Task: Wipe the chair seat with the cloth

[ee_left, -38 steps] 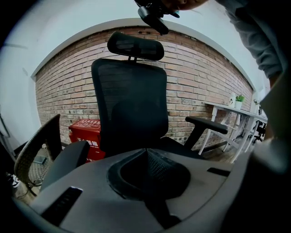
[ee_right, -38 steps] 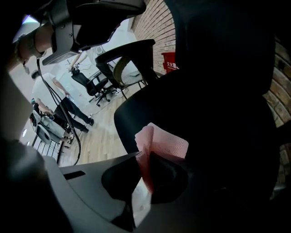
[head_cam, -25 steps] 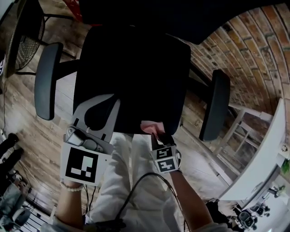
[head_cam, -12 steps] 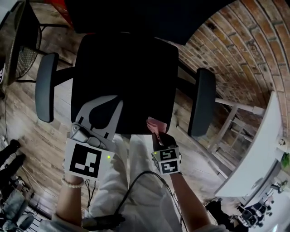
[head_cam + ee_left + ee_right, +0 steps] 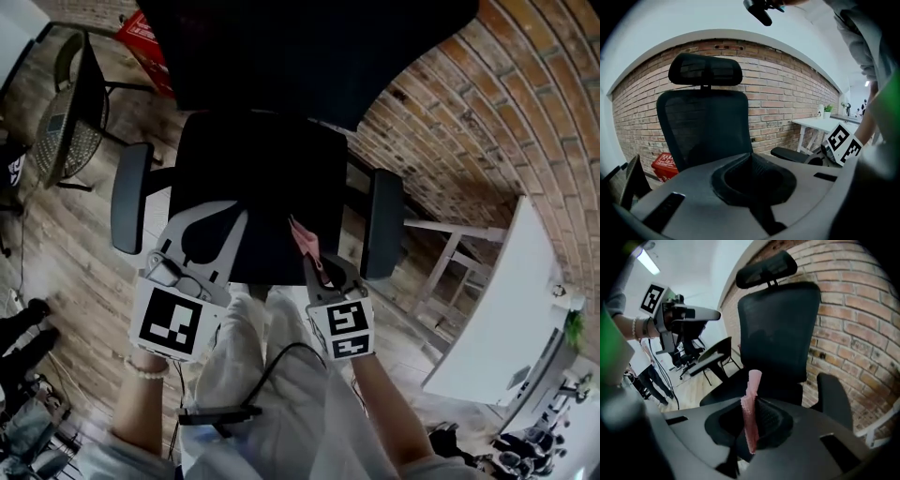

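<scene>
The black office chair's seat (image 5: 253, 178) lies straight ahead of me, its tall mesh back (image 5: 705, 126) and headrest rising behind it. My right gripper (image 5: 314, 261) is shut on a pink cloth (image 5: 305, 240), held above the seat's front right edge. In the right gripper view the cloth (image 5: 751, 408) stands up as a narrow folded strip from the closed jaws (image 5: 752, 423), with the seat (image 5: 733, 387) beyond. My left gripper (image 5: 202, 220) hovers over the seat's front left, jaws together and nothing in them (image 5: 752, 164).
Grey armrests (image 5: 129, 197) (image 5: 382, 223) flank the seat. A brick wall (image 5: 487, 112) runs along the right, with a white desk (image 5: 511, 309) beside it. A second chair (image 5: 70, 122) and a red crate (image 5: 150, 42) stand at the far left. My white-trousered legs (image 5: 262, 375) are just before the seat.
In the head view the chair has shrunk and shifted up the frame. The cloth, earlier at the seat's front edge, now sticks up over the front right of the seat.
</scene>
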The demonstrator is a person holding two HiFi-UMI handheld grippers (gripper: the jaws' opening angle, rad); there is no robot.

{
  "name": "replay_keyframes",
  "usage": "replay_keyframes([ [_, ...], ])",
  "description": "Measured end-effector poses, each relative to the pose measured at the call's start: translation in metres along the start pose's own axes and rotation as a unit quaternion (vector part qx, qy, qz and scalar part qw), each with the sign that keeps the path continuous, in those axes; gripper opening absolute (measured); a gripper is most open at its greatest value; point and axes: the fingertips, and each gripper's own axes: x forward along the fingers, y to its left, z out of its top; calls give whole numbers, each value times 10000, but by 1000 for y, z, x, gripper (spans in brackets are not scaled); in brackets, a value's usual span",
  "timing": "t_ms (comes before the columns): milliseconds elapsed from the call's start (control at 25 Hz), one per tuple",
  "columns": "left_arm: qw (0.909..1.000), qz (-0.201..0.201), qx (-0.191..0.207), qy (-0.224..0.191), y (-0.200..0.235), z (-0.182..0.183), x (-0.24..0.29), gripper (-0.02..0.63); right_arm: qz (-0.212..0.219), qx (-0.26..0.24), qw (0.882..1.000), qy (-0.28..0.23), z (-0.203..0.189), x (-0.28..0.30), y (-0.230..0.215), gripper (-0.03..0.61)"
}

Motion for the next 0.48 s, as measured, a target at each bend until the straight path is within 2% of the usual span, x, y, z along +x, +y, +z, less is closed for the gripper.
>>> replay_keyframes([
  [240,9994,80,191,-271,6,63,-34,18,-122,-145,9959,-888,91,-56,1,55],
  [480,9986,249,229,-416,7,102,-69,18,-230,-218,9887,-1465,146,-112,4,55],
])
